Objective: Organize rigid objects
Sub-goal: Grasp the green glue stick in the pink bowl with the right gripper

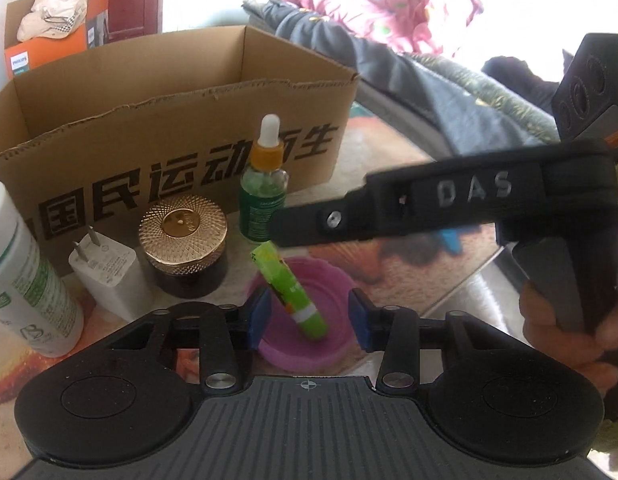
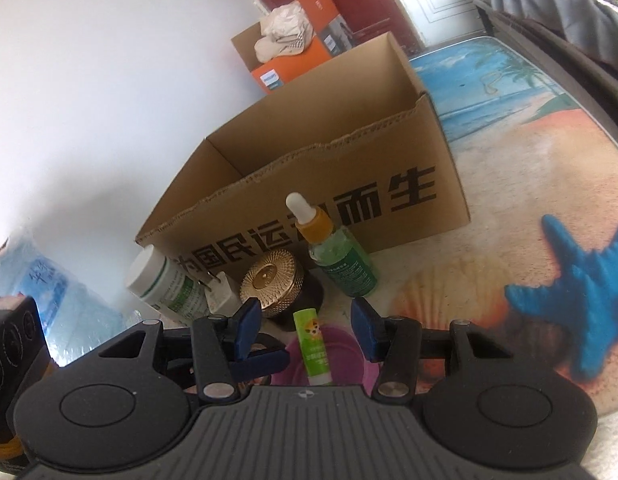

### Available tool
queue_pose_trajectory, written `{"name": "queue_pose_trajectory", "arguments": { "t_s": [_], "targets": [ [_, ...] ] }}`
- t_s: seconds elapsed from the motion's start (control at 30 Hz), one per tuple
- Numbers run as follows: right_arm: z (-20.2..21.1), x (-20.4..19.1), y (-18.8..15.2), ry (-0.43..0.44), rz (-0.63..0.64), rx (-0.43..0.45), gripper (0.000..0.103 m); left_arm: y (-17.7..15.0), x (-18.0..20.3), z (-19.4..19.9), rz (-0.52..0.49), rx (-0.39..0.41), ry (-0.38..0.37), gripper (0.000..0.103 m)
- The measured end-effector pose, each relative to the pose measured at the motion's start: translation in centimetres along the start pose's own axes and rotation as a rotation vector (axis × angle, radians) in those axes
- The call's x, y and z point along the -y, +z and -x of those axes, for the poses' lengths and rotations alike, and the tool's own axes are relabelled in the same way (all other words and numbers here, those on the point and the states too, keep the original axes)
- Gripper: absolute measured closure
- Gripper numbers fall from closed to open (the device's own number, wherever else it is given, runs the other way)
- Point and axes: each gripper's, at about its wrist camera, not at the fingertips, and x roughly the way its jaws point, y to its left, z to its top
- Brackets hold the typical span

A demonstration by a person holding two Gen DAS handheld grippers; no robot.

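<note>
Left tongs [image 1: 309,318]: held low over the counter [image 1: 409,276], blue pads spread wide on either side of a purple bowl [image 1: 309,344], released, nothing between the pads in contact. Right tongs [image 2: 305,330]: likewise released, pads apart, poised above the same bowl; in the left wrist view the right tongs' black body crosses the frame from the right, a hand [image 1: 565,328] wrapped around its handle. Items, left to right: white bottle with green label [image 1: 21,276], upright at the far left; white plug adapter [image 1: 113,276], standing with prongs up, just beside the bottle; dark jar with gold textured lid [image 1: 183,240], upright, near the adapter; green dropper bottle [image 1: 263,196] with orange collar and white bulb, upright, in front of the cardboard box [image 1: 109,128]; green lip-balm tube [image 1: 289,288], lying tilted in the purple bowl, long axis running from its upper end on the bowl's far rim down toward the camera, white band near the lower end. Cardboard box: open-topped, black printed characters on the front wall, standing behind the row of items.
</note>
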Motion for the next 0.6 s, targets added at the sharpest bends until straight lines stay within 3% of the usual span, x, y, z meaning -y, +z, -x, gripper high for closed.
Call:
{"name": "queue_pose_trajectory", "arguments": {
  "t_s": [0.37,0.5,0.6],
  "targets": [
    [-3.3,0.6,0.1,0.029,0.062,-0.058,0.060,0.3,0.0,-1.5,-0.025,-0.023,0.031,0.072],
    [-3.6,0.8,0.1,0.030,0.069,-0.058,0.070,0.2,0.6,-1.7,-0.053,-0.010,0.058,0.082],
    [-3.4,0.8,0.1,0.038,0.076,-0.052,0.077,0.2,0.9,-1.7,-0.069,0.001,0.071,0.085]
  ]
}}
